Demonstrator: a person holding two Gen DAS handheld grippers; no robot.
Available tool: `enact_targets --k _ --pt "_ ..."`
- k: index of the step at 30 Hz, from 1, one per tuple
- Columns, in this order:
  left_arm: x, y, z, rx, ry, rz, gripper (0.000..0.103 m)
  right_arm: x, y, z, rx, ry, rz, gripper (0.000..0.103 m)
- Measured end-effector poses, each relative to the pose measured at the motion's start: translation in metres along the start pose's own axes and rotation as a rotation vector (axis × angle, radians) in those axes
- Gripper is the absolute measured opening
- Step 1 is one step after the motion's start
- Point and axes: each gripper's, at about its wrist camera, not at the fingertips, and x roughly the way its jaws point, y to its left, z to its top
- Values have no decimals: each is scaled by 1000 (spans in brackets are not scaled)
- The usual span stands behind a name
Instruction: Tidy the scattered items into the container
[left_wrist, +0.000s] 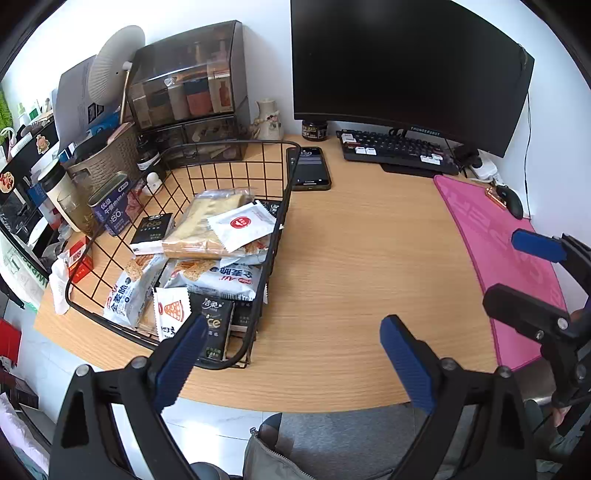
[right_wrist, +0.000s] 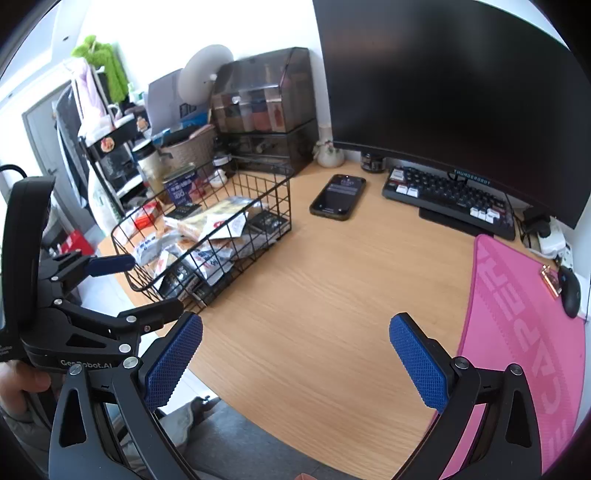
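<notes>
A black wire basket (left_wrist: 275, 242) stands on the left of the wooden desk; it also shows in the right wrist view (right_wrist: 258, 184). Several snack packets lie in it: a white sachet with a red mark (left_wrist: 242, 223), a bread pack (left_wrist: 207, 229), blue-and-white cracker bags (left_wrist: 221, 275) and black packets (left_wrist: 216, 325). My left gripper (left_wrist: 295, 358) is open and empty at the desk's front edge, just right of the basket's near corner. My right gripper (right_wrist: 295, 362) is open and empty over the front of the desk, right of the left one.
A phone (left_wrist: 312, 168) lies behind the basket's right side. A keyboard (left_wrist: 395, 151) and a monitor (left_wrist: 406, 62) stand at the back. A pink mat (left_wrist: 498, 266) with a mouse (left_wrist: 511, 201) lies at the right. Boxes, tins and a woven basket (left_wrist: 107, 158) crowd the left.
</notes>
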Motion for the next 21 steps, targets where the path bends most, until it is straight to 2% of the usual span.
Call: enact_targets --k 21 --pt "-6 1 1 -9 -30 -5 94 -1 -2 -1 -1 1 -3 103"
